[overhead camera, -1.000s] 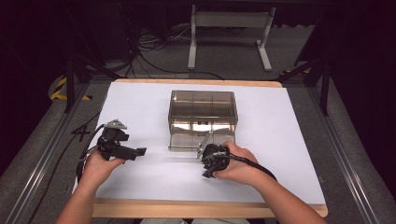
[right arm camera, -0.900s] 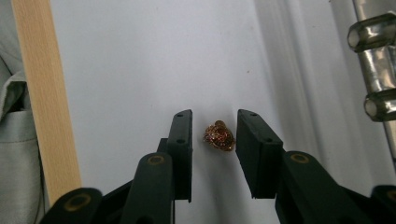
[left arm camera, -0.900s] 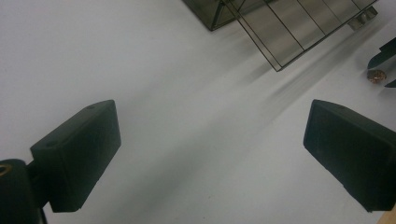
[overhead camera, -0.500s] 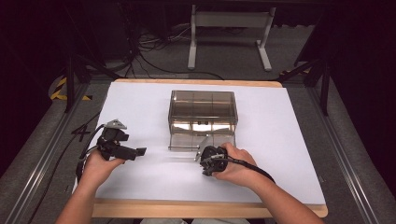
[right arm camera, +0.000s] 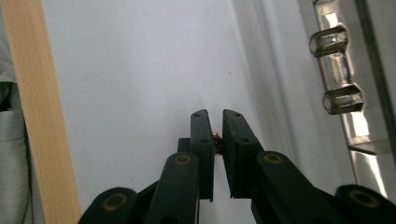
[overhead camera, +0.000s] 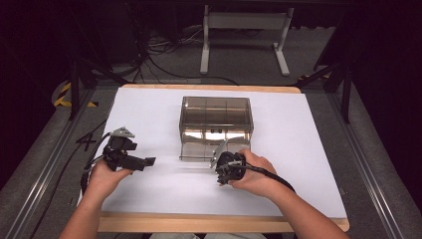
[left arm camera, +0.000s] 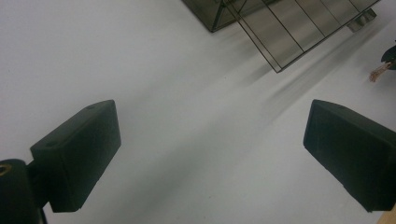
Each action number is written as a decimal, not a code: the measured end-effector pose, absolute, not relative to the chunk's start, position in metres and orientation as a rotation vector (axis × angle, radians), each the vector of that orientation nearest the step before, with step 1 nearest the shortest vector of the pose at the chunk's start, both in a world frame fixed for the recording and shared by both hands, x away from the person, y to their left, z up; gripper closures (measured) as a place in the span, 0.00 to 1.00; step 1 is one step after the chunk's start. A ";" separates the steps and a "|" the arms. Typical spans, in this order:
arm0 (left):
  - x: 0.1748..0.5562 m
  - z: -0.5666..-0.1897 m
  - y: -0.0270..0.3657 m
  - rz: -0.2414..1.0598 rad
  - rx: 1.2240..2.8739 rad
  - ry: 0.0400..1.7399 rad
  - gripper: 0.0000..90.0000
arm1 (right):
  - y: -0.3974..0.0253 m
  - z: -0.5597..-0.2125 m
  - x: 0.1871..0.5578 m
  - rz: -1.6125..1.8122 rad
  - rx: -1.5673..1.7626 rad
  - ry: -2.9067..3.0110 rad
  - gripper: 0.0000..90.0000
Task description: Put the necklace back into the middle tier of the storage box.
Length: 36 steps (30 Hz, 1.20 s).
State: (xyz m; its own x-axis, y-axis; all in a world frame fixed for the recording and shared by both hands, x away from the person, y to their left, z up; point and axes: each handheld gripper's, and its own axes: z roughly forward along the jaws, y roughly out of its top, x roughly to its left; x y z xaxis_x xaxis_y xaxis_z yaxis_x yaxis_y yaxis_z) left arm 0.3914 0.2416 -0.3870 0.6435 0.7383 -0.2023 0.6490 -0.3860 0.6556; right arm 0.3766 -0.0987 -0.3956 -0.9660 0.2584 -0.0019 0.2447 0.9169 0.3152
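Observation:
A smoky clear plastic compartment box (overhead camera: 216, 117) stands at the table's middle, its lid (left arm camera: 289, 32) folded open toward me and lying flat. My right gripper (overhead camera: 219, 175) is just in front of that lid, held in a hand. In the right gripper view its jaws (right arm camera: 214, 114) are shut on a small orange-brown piece (right arm camera: 217, 139); the same piece (left arm camera: 377, 72) pokes out at the far right of the left gripper view. My left gripper (overhead camera: 148, 162) hovers over bare white table to the left, open (left arm camera: 210, 121) with nothing between its fingers.
White paper (overhead camera: 149, 114) covers the table, with a wooden edge (overhead camera: 199, 223) along the near side. The lid's two clear latches (right arm camera: 343, 99) lie close to the right gripper. Metal rails run along both table sides, and cables lie on the floor behind.
The right hand and its gripper have shifted slightly left in front of the box. The left gripper has stayed where it was.

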 end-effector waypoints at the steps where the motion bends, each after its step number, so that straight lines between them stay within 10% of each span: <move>1: 0.391 -0.387 0.241 0.159 2.134 1.078 0.05 | -0.099 -0.394 0.377 0.500 0.384 3.027 0.93; 36: 0.391 -0.387 0.242 0.153 2.129 1.078 0.05 | -0.103 -0.347 0.385 0.638 0.406 3.014 0.93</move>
State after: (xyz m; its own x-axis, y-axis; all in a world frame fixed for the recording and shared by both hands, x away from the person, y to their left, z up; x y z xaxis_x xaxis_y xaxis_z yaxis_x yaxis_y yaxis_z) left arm 0.3912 0.2422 -0.3867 0.6412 0.7384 -0.2089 0.6511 -0.3794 0.6574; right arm 0.3851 -0.1034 -0.3468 -0.9653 0.2605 0.0202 0.2463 0.8815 0.4029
